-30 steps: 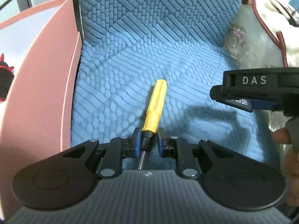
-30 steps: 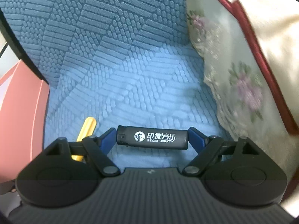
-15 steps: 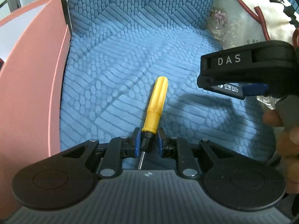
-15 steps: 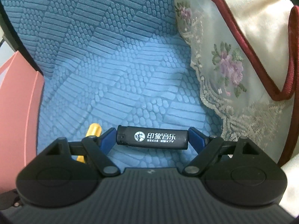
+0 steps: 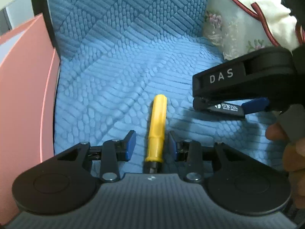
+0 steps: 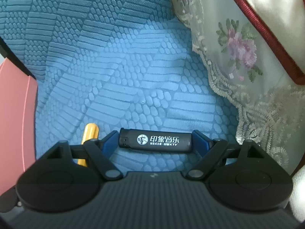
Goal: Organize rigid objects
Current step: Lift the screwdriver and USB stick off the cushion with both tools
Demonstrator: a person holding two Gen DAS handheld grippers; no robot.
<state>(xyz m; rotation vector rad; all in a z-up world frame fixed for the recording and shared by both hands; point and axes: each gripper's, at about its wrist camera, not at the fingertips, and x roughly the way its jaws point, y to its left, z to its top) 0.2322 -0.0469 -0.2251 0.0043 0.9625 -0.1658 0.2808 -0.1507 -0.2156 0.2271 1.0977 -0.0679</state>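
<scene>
Screwdriver (image 5: 157,127) yellow-handled between opening left tongs (image 5: 151,145), right tongs (image 6: 154,142) clamping black lighter (image 6: 155,140)

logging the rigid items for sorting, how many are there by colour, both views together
yellow: 1, the screwdriver lying on the blue textured cover, between the opening left gripper pads, untouched
black: 1, the lighter clamped end to end in the right gripper
total: 2

One yellow screwdriver (image 5: 157,127), one black lighter (image 6: 155,140), one pink box (image 5: 24,99), two cushions (image 6: 247,47).
</scene>
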